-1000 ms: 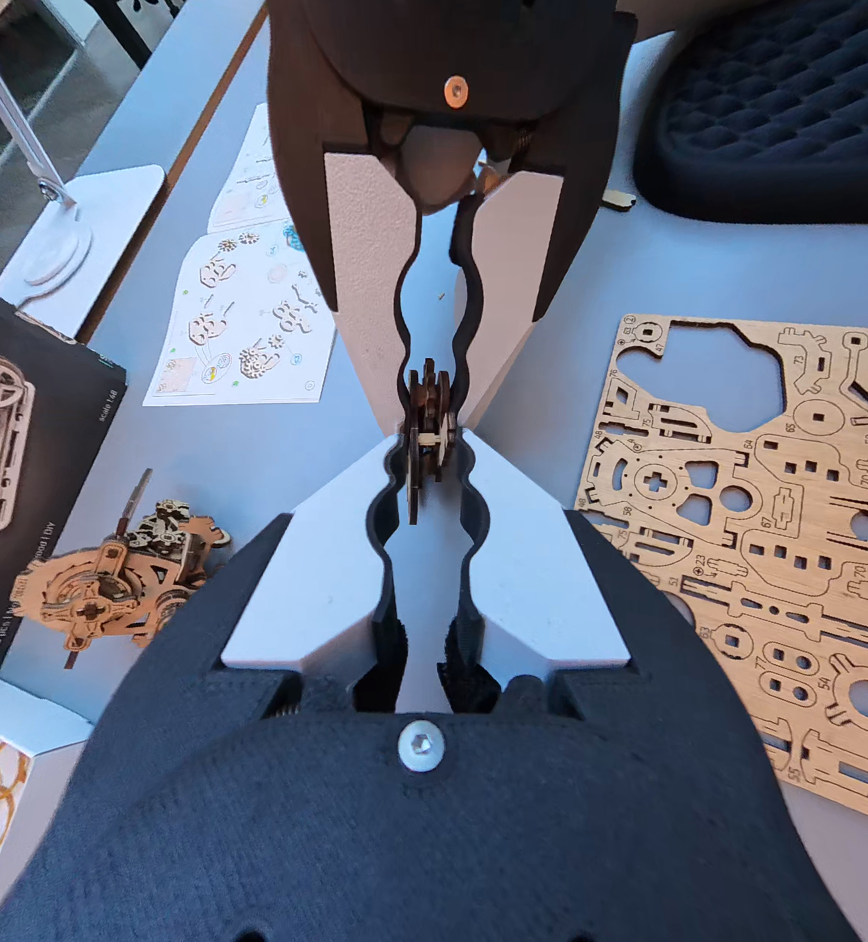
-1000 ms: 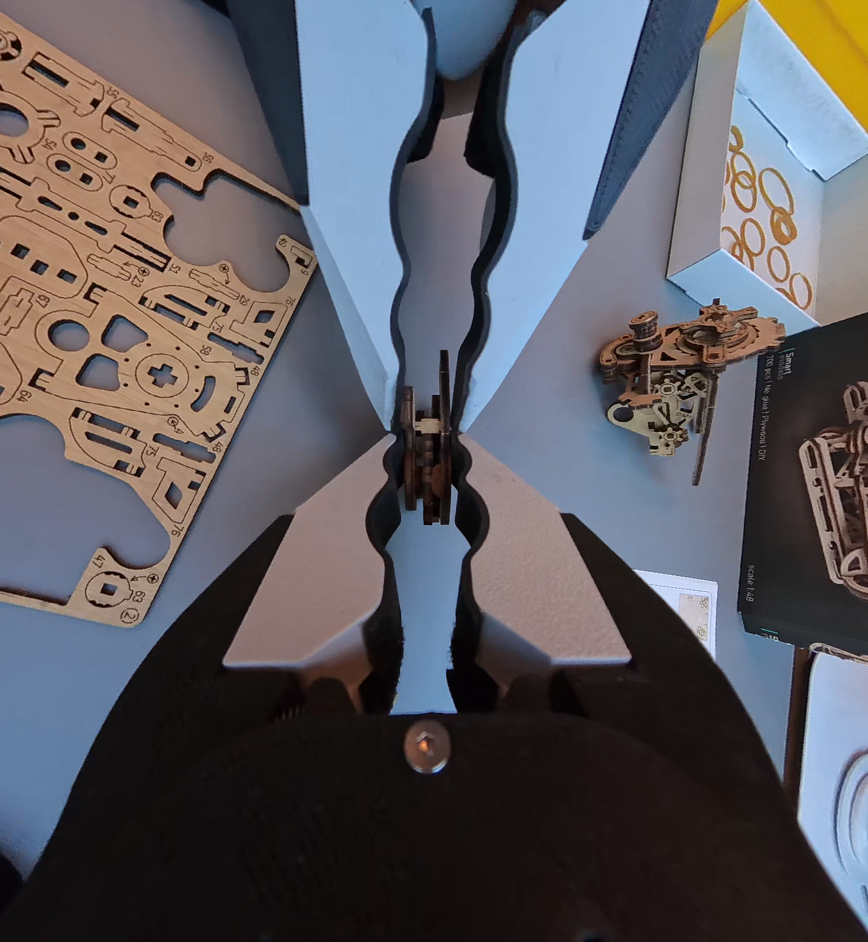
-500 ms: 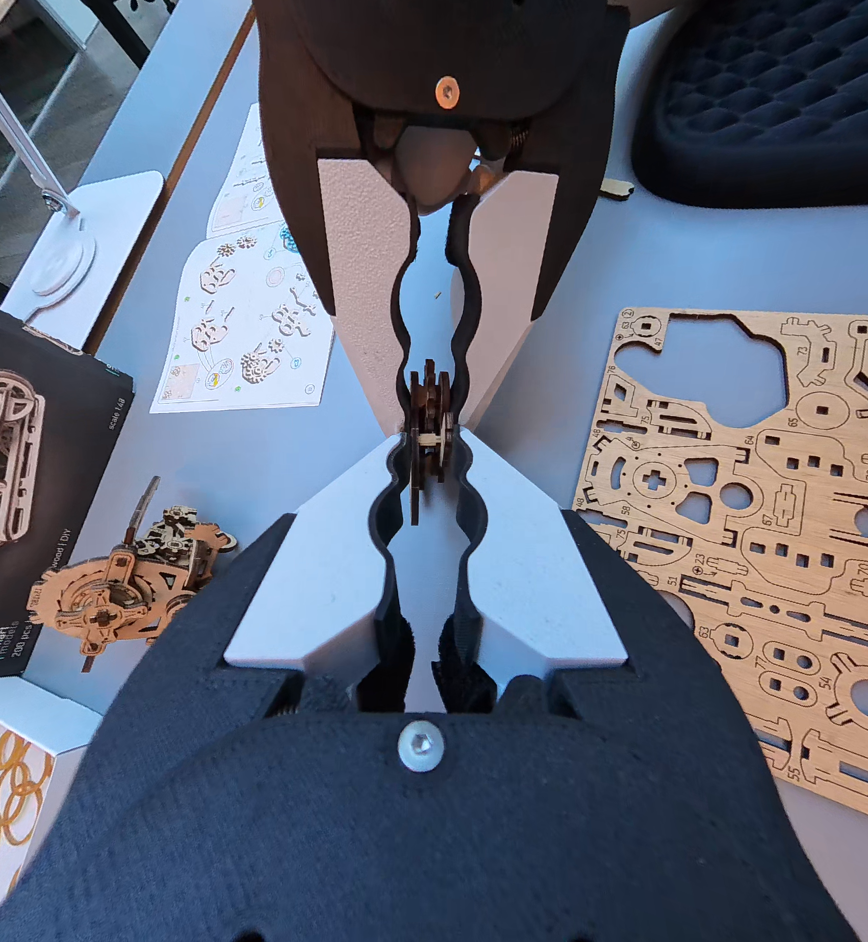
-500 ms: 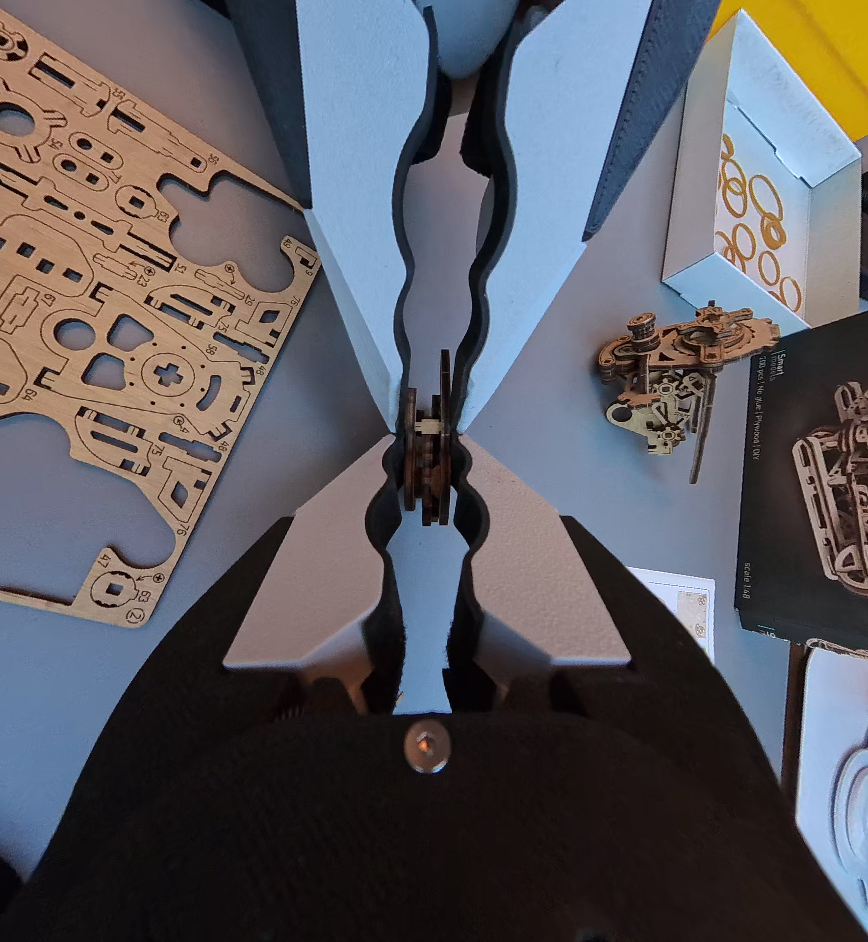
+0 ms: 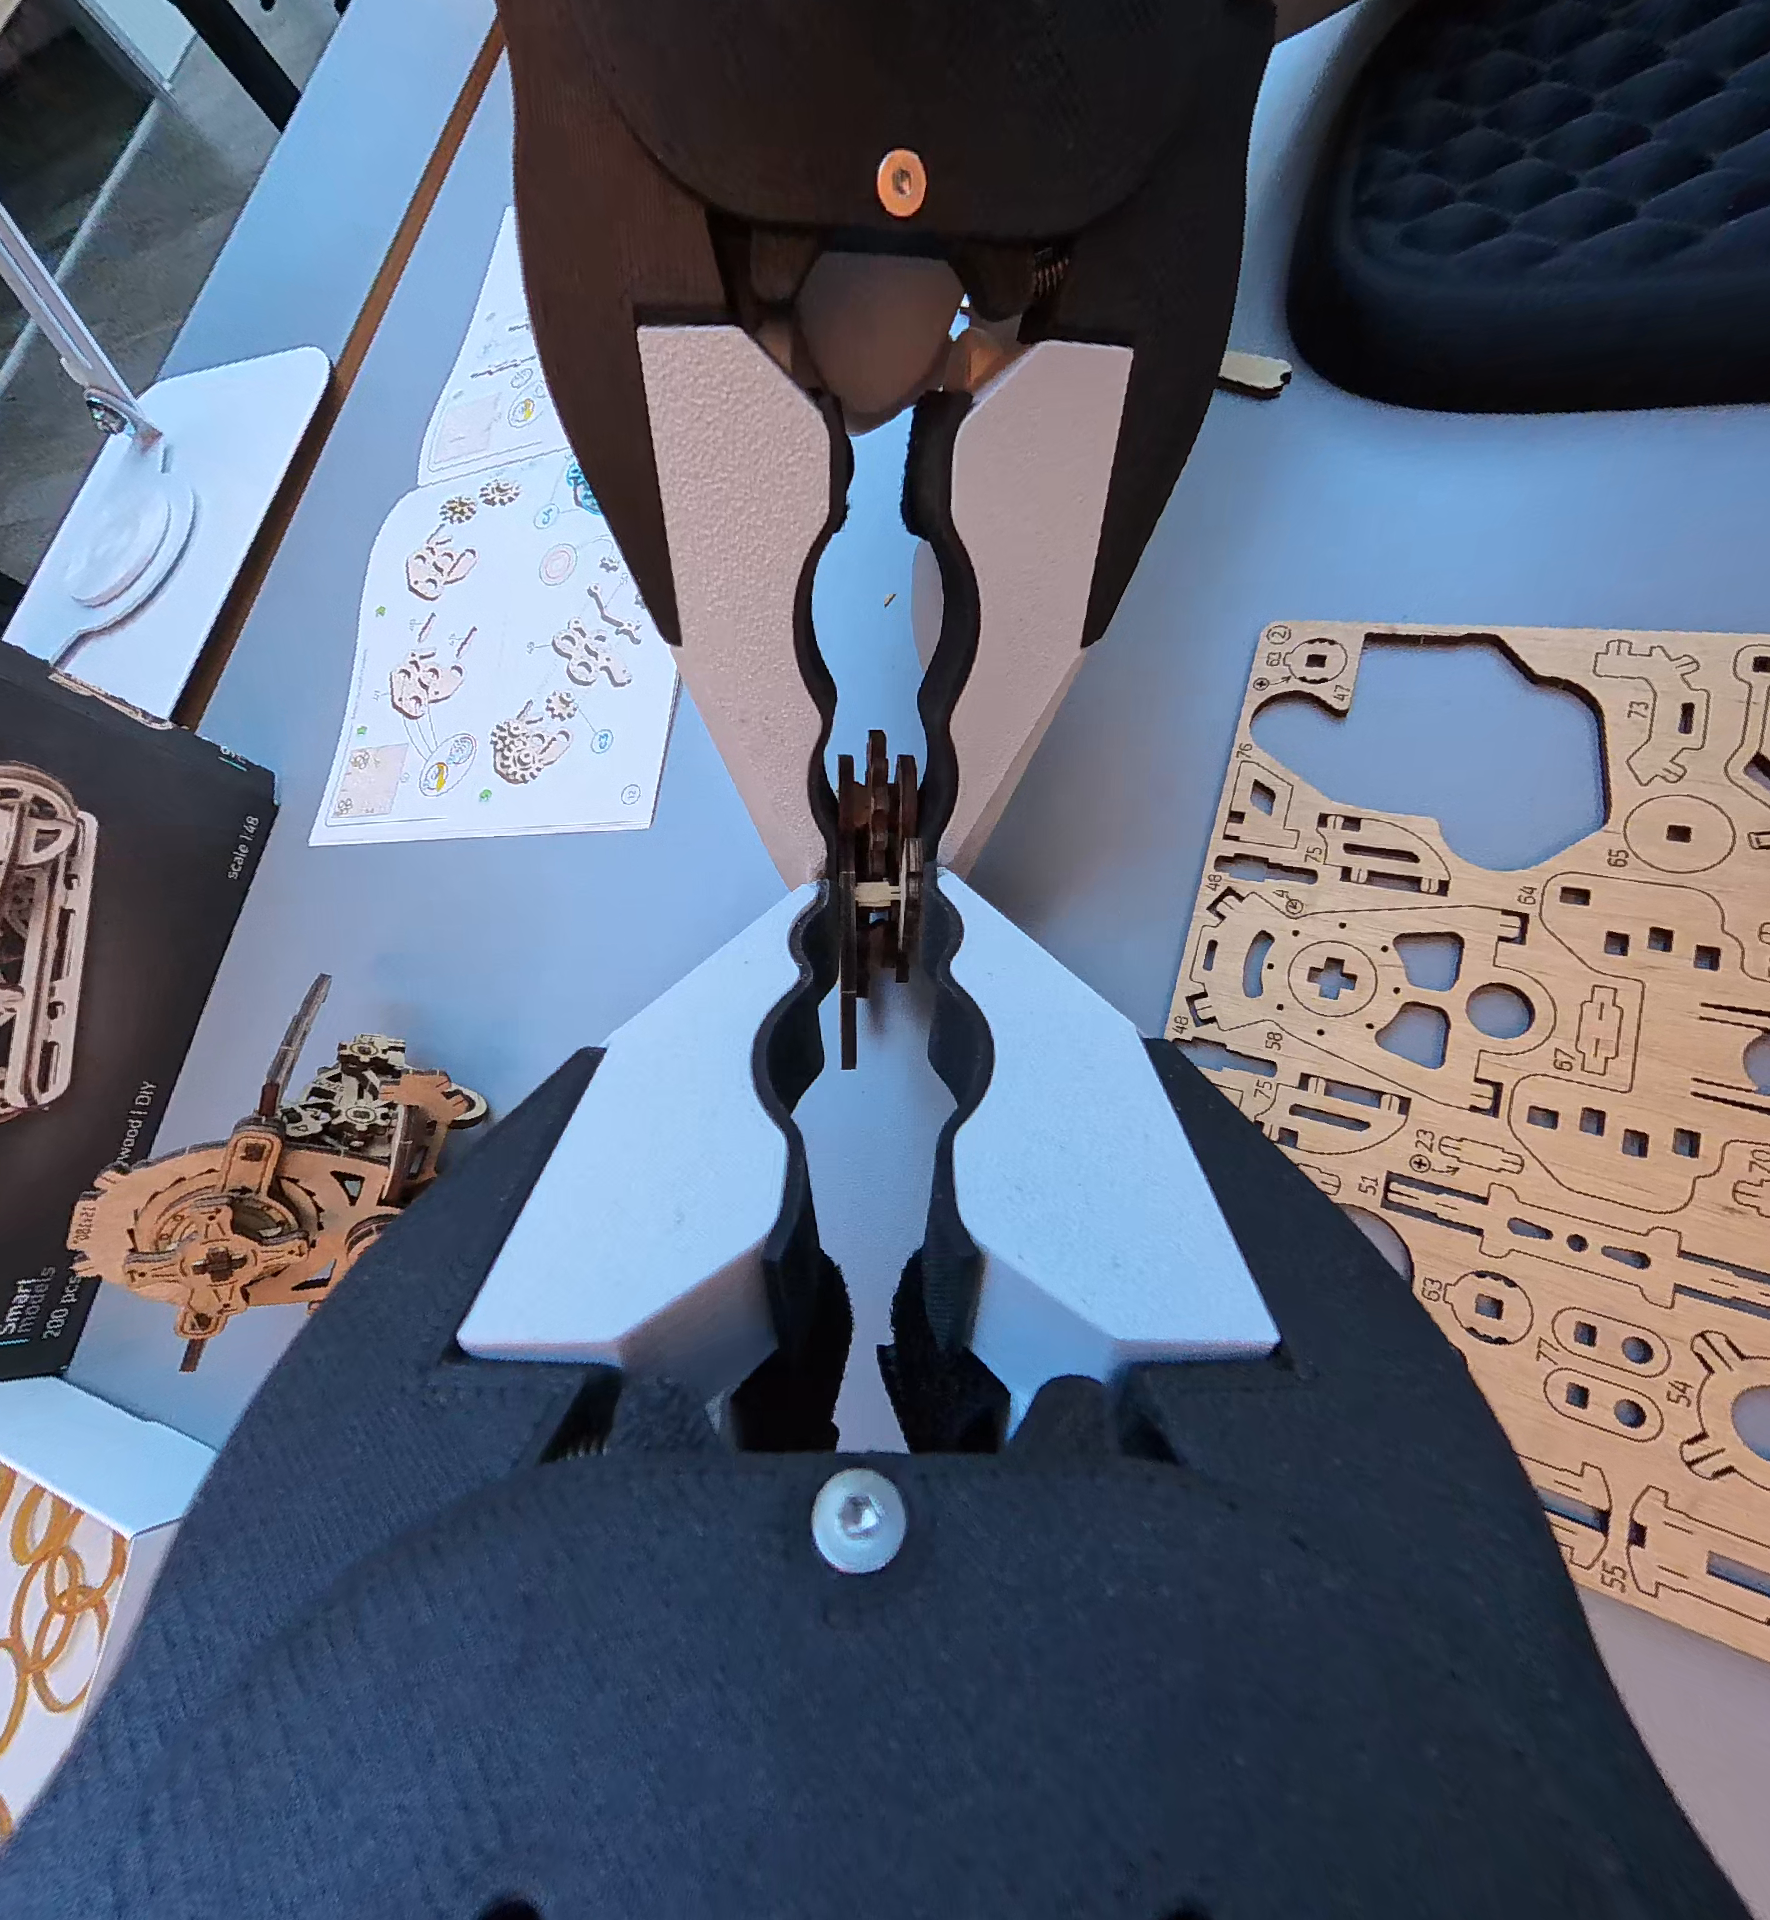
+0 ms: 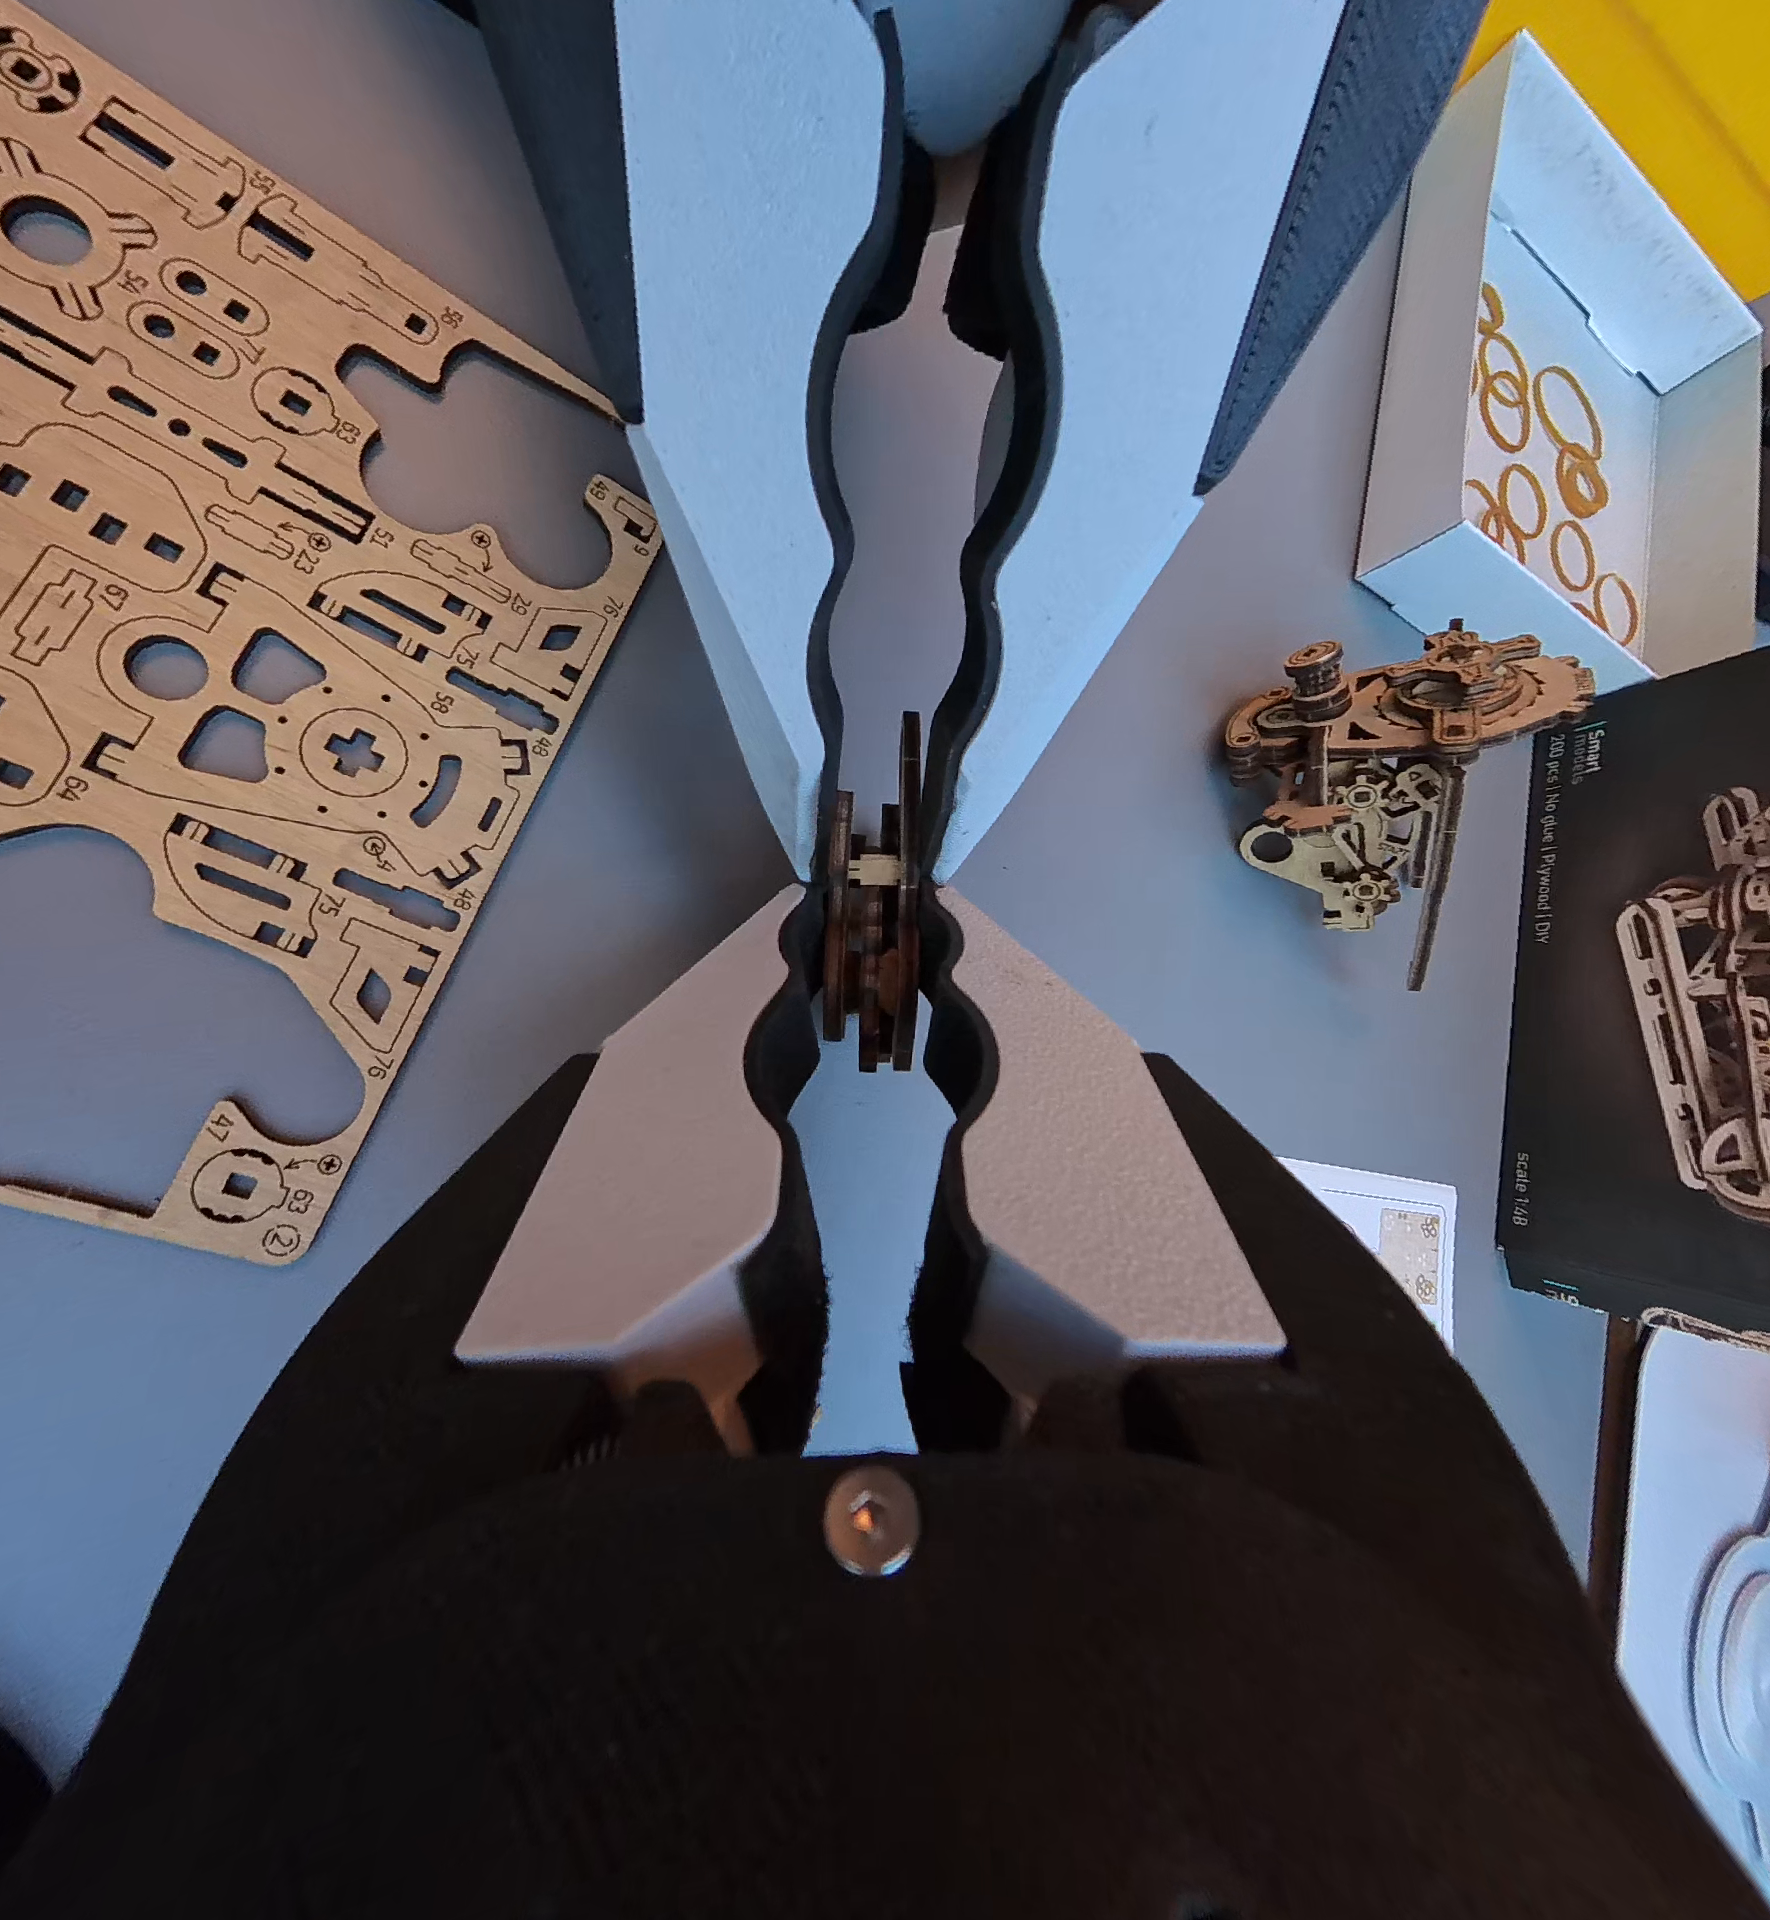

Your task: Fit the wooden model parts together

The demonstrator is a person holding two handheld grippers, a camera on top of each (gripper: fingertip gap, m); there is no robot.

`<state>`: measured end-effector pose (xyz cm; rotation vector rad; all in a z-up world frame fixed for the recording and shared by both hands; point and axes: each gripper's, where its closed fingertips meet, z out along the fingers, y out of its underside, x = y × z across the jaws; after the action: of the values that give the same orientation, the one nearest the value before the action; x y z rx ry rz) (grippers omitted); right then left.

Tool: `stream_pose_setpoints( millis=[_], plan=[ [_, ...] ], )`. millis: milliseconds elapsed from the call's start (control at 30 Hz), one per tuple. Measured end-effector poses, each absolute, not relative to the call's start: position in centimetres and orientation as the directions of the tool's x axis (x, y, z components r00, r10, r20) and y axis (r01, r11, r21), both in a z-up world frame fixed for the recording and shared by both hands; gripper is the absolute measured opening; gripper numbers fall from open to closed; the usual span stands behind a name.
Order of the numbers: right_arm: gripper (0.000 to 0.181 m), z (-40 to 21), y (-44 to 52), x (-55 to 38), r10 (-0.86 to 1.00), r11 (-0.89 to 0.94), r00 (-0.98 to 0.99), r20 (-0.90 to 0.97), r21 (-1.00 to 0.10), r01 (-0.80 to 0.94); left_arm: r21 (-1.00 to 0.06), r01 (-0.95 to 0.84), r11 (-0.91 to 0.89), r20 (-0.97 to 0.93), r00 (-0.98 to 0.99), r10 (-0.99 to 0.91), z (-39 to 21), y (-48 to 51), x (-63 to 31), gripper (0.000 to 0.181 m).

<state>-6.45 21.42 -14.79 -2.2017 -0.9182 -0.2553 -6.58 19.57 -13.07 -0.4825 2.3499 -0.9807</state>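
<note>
Both claws meet tip to tip above the table (image 5: 1120, 540), each clenched on the same small gear assembly (image 5: 876, 883), a stack of dark wooden discs and cogs joined by a pale peg. The left claw (image 5: 873, 914) comes in from the near side in its own view, the right claw (image 6: 870, 904) from the opposite side, so their white fingers form an hourglass with the assembly pinched at the waist. The piece hangs clear of the surface, held edge-on.

The table is a plain grey-blue top. On one side lies a plywood parts sheet (image 5: 1546, 1091), flat, with several shapes already punched out and gaps left behind. On the other side sits a partly built wooden mechanism (image 6: 1380, 769), tan gears and plates with a thin rod sticking out, just beside a black kit box (image 6: 1691, 997) showing a picture of the finished model. Next to that is an open white box (image 6: 1546, 343) holding yellow rubber bands. An instruction sheet (image 5: 507, 644) lies open farther back, near a white lamp base (image 5: 164, 488) at the table's edge. A dark quilted cushion (image 5: 1608, 187) rests at the far corner, with a small loose wooden piece (image 5: 1250, 372) just beside it. Beyond the table edge, a strip of floor and shelving shows.
</note>
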Motion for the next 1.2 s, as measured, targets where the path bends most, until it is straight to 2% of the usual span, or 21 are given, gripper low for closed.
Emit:
stream_pose_setpoints(
  millis=[100,333,600,733,800,867,967,1100,1200],
  plan=[
    [0.014,-14.8,21.2,-6.7,0.566,-0.498,0.752,0.337,-0.587,0.638,-0.762,-0.118,0.636,-0.310,-0.796,-0.520,-13.0,19.4,-6.5,0.013],
    [0.017,-15.2,21.7,-6.0,0.557,-0.498,0.777,0.293,-0.632,0.594,-0.804,-0.168,0.570,-0.218,-0.809,-0.546,-12.8,20.3,-6.5,0.013],
    [0.017,-14.1,21.1,-5.9,0.593,-0.335,0.746,0.304,-0.749,0.571,-0.829,-0.172,0.532,-0.173,-0.827,-0.536,-12.9,20.9,-6.5,0.014],
    [0.014,-13.6,21.1,-6.0,0.586,-0.353,0.776,0.233,-0.788,0.504,-0.822,-0.171,0.544,-0.185,-0.822,-0.538,-13.0,21.1,-6.5,0.015],
    [0.014,-13.6,21.2,-5.8,0.575,-0.363,0.782,0.240,-0.782,0.507,-0.812,-0.161,0.561,-0.214,-0.812,-0.543,-13.0,21.2,-6.3,0.031],
    [0.014,-13.4,21.4,-5.8,0.563,-0.346,0.781,0.271,-0.781,0.520,-0.799,-0.145,0.583,-0.244,-0.809,-0.535,-13.2,20.8,-6.3,0.037],
    [0.014,-13.6,21.5,-5.9,0.561,-0.351,0.780,0.277,-0.773,0.528,-0.779,-0.123,0.615,-0.281,-0.808,-0.518,-13.6,20.2,-6.5,0.034],
    [0.014,-13.5,21.5,-6.3,0.569,-0.349,0.777,0.268,-0.777,0.524,-0.774,-0.101,0.626,-0.331,-0.778,-0.534,-13.3,20.6,-6.0,0.013],
    [0.014,-13.6,21.6,-6.4,0.568,-0.377,0.792,0.224,-0.785,0.492,-0.786,-0.138,0.602,-0.279,-0.790,-0.546,-13.3,20.6,-6.1,0.013]
  ],
)
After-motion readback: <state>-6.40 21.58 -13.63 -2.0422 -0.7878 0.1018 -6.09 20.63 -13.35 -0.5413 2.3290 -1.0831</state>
